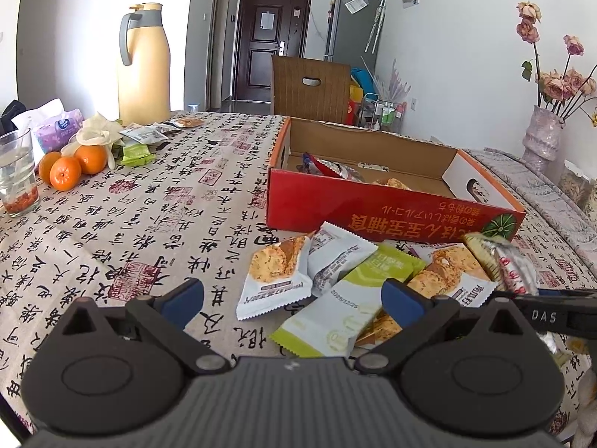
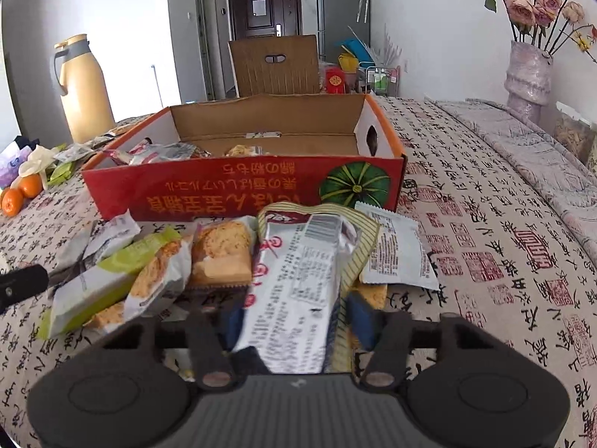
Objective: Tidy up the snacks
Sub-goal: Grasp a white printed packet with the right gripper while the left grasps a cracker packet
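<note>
Nearest the right wrist camera, the right tool [image 2: 294, 321] has its blue pads closed on a long silver snack packet [image 2: 298, 280] with red print and a barcode; the packet runs forward from between the pads over the pile. Left tool [image 1: 293, 298] hovers with jaws spread wide, nothing between them, just short of the same pile. Pile contents on the calligraphy-print worktop [image 1: 149, 224]: a white biscuit packet [image 1: 278, 276], a green-and-white packet [image 1: 347, 306], more biscuit packets, a flat white sachet [image 2: 399, 250] at the right edge. Directly behind the pile, touching it, stands the open red cardboard box [image 2: 242, 190], holding a few packets already. Farther left: oranges [image 1: 71, 168], a glass [image 1: 16, 175], more packets, a yellow thermos jug [image 1: 143, 67]. Far right: a vase of dried roses [image 2: 530, 74].
</note>
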Demonstrator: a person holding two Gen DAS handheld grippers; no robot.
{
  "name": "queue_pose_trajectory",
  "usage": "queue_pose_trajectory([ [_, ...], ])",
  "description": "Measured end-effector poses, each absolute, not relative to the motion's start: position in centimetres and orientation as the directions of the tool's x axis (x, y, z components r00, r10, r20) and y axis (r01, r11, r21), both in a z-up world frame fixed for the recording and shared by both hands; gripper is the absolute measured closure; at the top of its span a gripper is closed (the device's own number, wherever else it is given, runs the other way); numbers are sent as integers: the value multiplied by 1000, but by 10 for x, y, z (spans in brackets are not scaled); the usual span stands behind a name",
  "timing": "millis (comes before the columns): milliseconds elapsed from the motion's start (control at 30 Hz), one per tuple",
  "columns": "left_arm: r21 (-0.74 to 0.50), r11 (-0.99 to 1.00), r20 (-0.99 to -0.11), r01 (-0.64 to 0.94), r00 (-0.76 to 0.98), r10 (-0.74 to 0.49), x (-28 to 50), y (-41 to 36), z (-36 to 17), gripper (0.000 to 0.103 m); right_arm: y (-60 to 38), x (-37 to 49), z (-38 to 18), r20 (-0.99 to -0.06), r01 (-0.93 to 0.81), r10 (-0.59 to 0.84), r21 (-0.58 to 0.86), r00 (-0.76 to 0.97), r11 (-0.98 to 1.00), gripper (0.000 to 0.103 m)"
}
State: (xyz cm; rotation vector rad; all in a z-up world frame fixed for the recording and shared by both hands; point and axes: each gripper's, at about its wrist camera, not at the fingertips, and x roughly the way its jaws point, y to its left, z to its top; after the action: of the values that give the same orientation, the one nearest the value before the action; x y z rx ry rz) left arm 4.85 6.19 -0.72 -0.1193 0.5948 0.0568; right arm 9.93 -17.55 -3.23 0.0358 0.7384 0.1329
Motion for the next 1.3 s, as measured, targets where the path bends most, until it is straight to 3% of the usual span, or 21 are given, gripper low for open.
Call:
queue_pose_trajectory([
  [133,-98,991,-561,-88,828,18,48,63,-7,0,-179,97,-28,-650,-121,155,97,744,988,64],
  [533,-80,992,-595,-95,803,29,62,67,-9,0,-207,84,-3,-544,-122,193,164,816,979,65],
  [900,-68,987,-660,-147,748,66,110,83,-16,1,-230,86,1,-508,-75,165,193,845,978,65],
  [1033,-106,984,-679,-143,734,34,122,86,-22,11,-232,87,-2,-512,-69,163,197,843,978,65],
  [1100,-135,982,-692,-132,722,2,127,87,-26,27,-232,88,-3,-514,-70,165,199,842,977,65],
  [1167,-165,978,-696,-127,718,-24,129,89,-29,29,-231,89,-4,-514,-72,167,201,841,977,65],
  [1300,-212,971,-688,-109,723,-69,127,92,-29,50,-231,90,-6,-518,-75,172,203,838,976,65],
])
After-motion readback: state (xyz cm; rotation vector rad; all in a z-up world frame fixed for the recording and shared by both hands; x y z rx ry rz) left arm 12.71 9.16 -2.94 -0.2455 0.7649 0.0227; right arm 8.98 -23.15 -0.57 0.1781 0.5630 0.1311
